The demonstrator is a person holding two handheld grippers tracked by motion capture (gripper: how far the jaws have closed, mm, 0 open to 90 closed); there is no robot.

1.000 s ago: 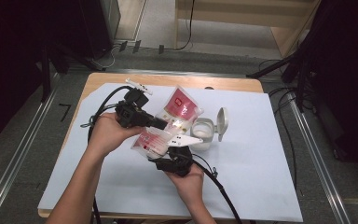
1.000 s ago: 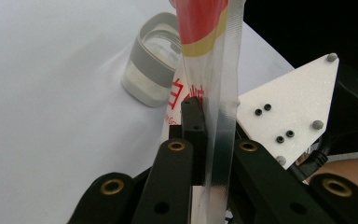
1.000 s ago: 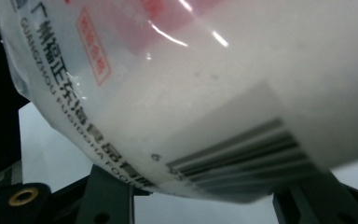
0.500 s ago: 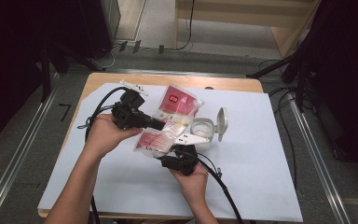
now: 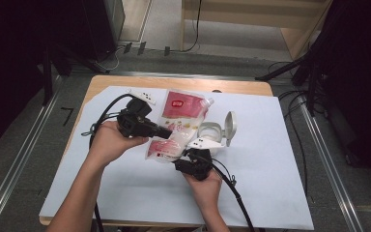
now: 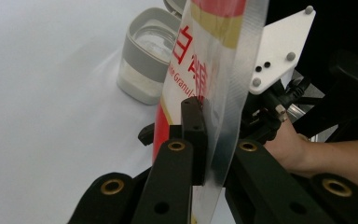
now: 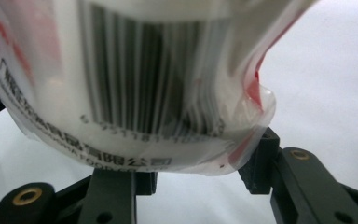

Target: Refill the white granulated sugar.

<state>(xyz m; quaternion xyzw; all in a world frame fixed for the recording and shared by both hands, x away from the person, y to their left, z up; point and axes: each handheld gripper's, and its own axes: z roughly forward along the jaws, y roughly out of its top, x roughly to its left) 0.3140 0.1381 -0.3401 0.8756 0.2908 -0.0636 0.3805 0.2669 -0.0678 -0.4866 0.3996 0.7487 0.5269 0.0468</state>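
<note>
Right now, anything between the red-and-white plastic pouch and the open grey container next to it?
Nothing visible. The red-and-white plastic pouch lies right beside the open grey container, its flip lid tipped up on the far side. The left gripper clamps the pouch's edge; the right gripper straddles its lower end.

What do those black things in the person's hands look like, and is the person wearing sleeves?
Each tool is black, with two jointed jaws and brass-coloured rivets at the joints. The left tool and the right tool each carry a pale plate dotted with small studs, and a black cable trails from each. No sleeves cover the forearms; both are bare.
</note>
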